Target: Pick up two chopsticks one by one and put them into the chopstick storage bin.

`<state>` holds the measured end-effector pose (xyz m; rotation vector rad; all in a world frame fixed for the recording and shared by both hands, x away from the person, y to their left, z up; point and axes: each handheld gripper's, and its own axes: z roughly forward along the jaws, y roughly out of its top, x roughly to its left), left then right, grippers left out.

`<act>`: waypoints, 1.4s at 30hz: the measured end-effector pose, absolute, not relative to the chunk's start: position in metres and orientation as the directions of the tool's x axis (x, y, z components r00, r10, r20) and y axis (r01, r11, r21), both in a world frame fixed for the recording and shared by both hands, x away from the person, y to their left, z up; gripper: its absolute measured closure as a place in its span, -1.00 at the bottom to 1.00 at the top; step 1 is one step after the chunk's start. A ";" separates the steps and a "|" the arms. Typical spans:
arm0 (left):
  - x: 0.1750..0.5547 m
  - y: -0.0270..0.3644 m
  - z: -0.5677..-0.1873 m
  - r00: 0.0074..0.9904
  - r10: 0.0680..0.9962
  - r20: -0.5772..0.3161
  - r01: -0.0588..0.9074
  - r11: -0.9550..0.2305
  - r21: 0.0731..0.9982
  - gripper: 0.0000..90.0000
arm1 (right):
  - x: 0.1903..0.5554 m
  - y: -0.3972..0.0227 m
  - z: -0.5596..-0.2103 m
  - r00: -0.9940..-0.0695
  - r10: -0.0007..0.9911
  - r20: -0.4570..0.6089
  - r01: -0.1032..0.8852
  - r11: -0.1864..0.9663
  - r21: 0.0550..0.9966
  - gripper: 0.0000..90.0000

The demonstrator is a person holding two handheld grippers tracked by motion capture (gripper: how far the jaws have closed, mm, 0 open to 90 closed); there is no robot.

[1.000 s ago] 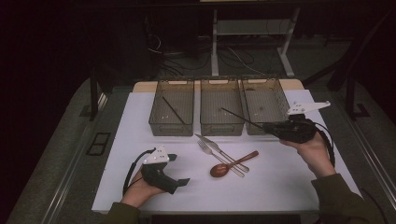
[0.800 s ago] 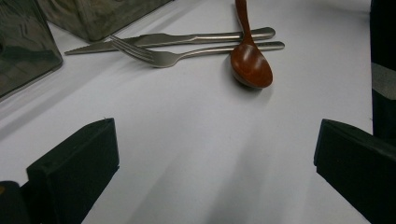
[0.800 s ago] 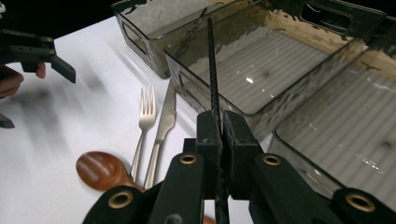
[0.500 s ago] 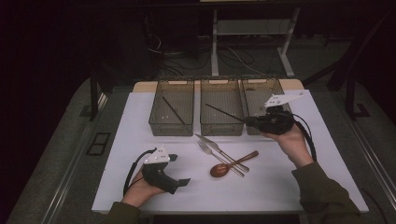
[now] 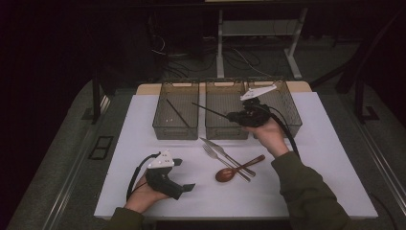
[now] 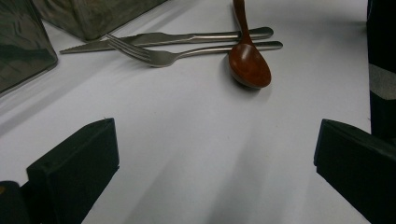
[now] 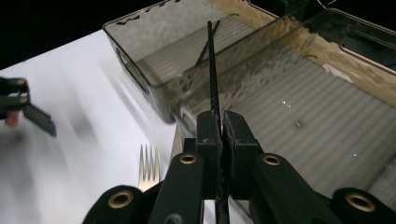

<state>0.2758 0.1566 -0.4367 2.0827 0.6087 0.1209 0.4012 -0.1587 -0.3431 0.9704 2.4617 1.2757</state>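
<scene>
Chopstick (image 7: 213,79) clamped in right gripper (image 7: 221,140), over middle bin (image 5: 225,129).

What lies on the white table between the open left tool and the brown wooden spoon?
Nothing: in the left gripper view, bare white table stretches from the left tool to the brown wooden spoon.

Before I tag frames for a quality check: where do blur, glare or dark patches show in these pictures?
High view: the surroundings are nearly black, the white table lit. Left gripper view: the spoon is sharp with a soft shadow, the near jaws blurred. Right gripper view: the left gripper at the edge is smeared, and light ripples on the bin walls behind the held chopstick.
</scene>
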 end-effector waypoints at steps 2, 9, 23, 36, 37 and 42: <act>0.276 0.156 -0.437 0.870 0.469 -0.153 0.379 -0.437 0.816 -1.00 | 0.407 -0.149 -0.343 -0.764 0.636 0.112 0.462 0.417 0.783 0.89; 0.276 0.156 -0.436 0.871 0.467 -0.155 0.377 -0.432 0.819 -1.00 | 0.425 -0.122 -0.342 -0.751 0.650 0.120 0.482 0.414 0.772 0.88; 0.276 0.155 -0.435 0.877 0.458 -0.146 0.365 -0.437 0.822 -1.00 | 0.454 -0.073 -0.341 -0.731 0.672 0.116 0.516 0.434 0.738 0.88; 0.275 0.154 -0.434 0.881 0.450 -0.146 0.359 -0.435 0.826 -1.00 | 0.480 -0.022 -0.365 -0.701 0.707 0.098 0.561 0.460 0.688 0.88; 0.275 0.154 -0.434 0.881 0.450 -0.145 0.358 -0.436 0.825 -1.00 | 0.482 -0.020 -0.366 -0.699 0.708 0.097 0.564 0.462 0.685 0.88; 0.275 0.152 -0.434 0.882 0.447 -0.148 0.358 -0.432 0.828 -1.00 | 0.490 -0.011 -0.374 -0.683 0.723 0.102 0.585 0.458 0.669 0.88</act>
